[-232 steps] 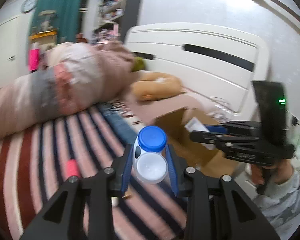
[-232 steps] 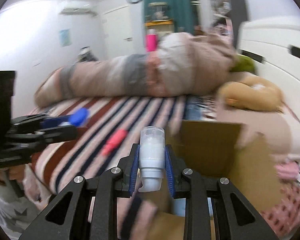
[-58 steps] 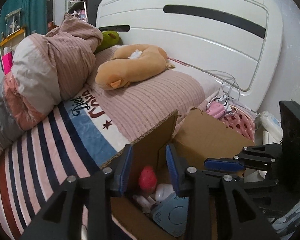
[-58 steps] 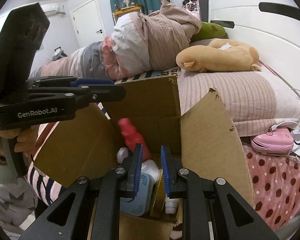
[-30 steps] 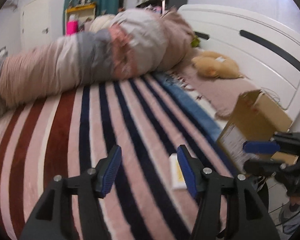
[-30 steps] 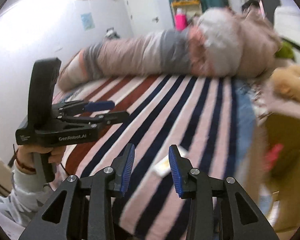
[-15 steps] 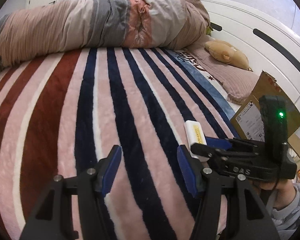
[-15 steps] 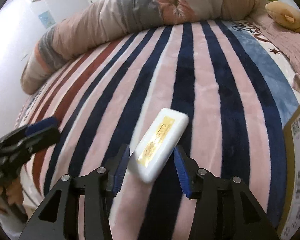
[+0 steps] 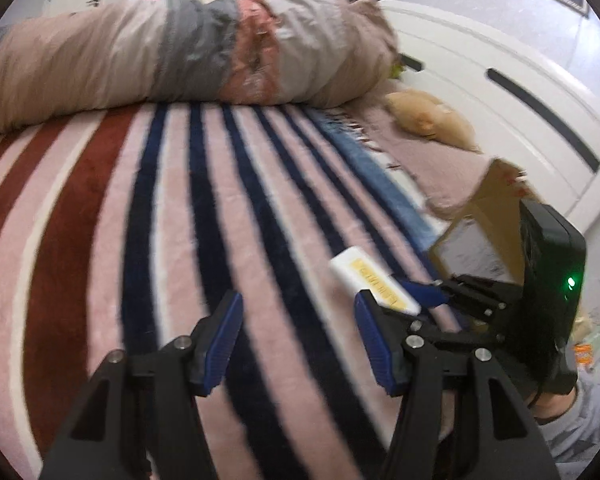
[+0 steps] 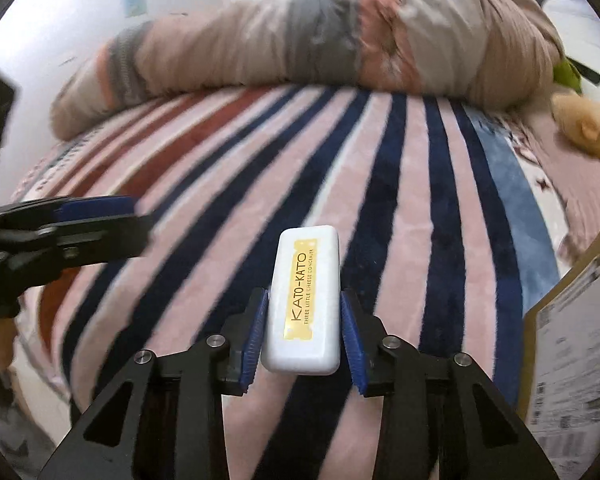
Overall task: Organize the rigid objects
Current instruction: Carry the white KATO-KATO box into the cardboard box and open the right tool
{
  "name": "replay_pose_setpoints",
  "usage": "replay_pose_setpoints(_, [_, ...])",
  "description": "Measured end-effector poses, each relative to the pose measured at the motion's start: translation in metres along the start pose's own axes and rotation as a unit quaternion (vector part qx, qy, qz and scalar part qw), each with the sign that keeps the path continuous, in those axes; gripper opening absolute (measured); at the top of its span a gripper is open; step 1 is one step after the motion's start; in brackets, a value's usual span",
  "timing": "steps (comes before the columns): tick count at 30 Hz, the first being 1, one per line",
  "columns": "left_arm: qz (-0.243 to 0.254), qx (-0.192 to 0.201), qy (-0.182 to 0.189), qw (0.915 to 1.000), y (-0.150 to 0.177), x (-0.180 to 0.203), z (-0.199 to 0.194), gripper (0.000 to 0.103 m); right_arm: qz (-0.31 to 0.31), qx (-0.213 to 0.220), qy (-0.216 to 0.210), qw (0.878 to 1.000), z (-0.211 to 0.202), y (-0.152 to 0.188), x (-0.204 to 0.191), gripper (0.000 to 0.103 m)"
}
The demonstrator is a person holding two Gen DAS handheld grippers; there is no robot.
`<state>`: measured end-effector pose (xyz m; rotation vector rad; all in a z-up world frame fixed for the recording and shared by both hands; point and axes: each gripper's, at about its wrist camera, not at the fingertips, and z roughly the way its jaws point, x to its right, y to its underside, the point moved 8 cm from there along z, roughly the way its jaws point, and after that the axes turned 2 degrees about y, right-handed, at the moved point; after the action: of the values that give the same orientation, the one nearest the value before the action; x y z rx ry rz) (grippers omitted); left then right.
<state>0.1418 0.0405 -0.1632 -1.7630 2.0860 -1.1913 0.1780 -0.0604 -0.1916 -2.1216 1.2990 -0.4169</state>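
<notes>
A white rectangular case with a yellow KATO-KATO label (image 10: 305, 300) sits between the blue pads of my right gripper (image 10: 303, 334), which is closed on its sides just above the striped blanket. The case also shows in the left wrist view (image 9: 374, 286), with the right gripper (image 9: 428, 298) behind it. My left gripper (image 9: 298, 344) is open and empty over the blanket, to the left of the case; it also shows in the right wrist view (image 10: 100, 220). A cardboard box (image 9: 484, 216) stands at the bed's right edge.
A striped pink, navy and red blanket (image 9: 140, 200) covers the bed. A rolled duvet (image 9: 180, 48) lies along the far side. A tan plush toy (image 9: 432, 120) rests on a pink pillow near the white headboard (image 9: 520, 80). The box flap with labels (image 10: 572, 352) shows at the right.
My right gripper has closed on the white case, which lay loose and tilted on the blanket half a second ago. My left gripper stays open nearby.
</notes>
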Motion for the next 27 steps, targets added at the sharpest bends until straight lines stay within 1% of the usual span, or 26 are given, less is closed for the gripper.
replay_pose_setpoints(2, [0.002,0.004,0.029,0.9996,-0.005,0.016,-0.003,0.054,-0.003,0.019,-0.036,0.999,-0.022,-0.003,-0.006,0.032])
replay_pose_setpoints(3, [0.004,0.007,0.045,0.9989,-0.009,0.026,-0.006,0.054,-0.009,0.031,-0.044,0.998,-0.034,-0.005,-0.008,0.032])
replay_pose_setpoints(4, [0.009,0.011,0.059,0.9982,-0.013,0.037,-0.009,0.054,-0.016,0.042,-0.048,0.998,-0.044,-0.007,-0.01,0.032])
replay_pose_setpoints(7, [0.028,0.024,0.085,0.9957,-0.026,0.068,-0.019,0.054,-0.029,0.08,-0.066,0.994,-0.081,-0.016,-0.014,0.032])
replay_pose_setpoints(11, [0.054,0.044,0.12,0.9903,-0.048,0.113,-0.034,0.053,-0.035,0.128,-0.085,0.987,-0.126,-0.025,-0.003,0.032])
replay_pose_setpoints(14, [0.079,0.051,0.126,0.9876,-0.062,0.145,-0.038,0.046,-0.033,0.161,-0.08,0.983,-0.157,-0.027,0.015,0.032])
replay_pose_setpoints(16, [0.097,0.054,0.133,0.9848,-0.069,0.169,-0.038,0.043,-0.03,0.175,-0.074,0.981,-0.172,-0.026,0.028,0.032])
replay_pose_setpoints(18, [0.113,0.057,0.138,0.9823,-0.077,0.191,-0.036,0.035,-0.025,0.186,-0.065,0.98,-0.186,-0.024,0.046,0.032])
replay_pose_setpoints(23, [0.166,0.044,0.145,0.9744,-0.087,0.246,-0.013,0.031,0.001,0.196,-0.029,0.98,-0.209,-0.009,0.097,0.031])
replay_pose_setpoints(25, [0.182,0.036,0.144,0.9719,-0.087,0.263,-0.002,0.03,0.015,0.191,-0.016,0.981,-0.214,-0.002,0.116,0.031])
replay_pose_setpoints(27, [0.198,0.023,0.143,0.9695,-0.086,0.281,0.013,0.029,0.026,0.177,-0.003,0.984,-0.216,0.006,0.135,0.031])
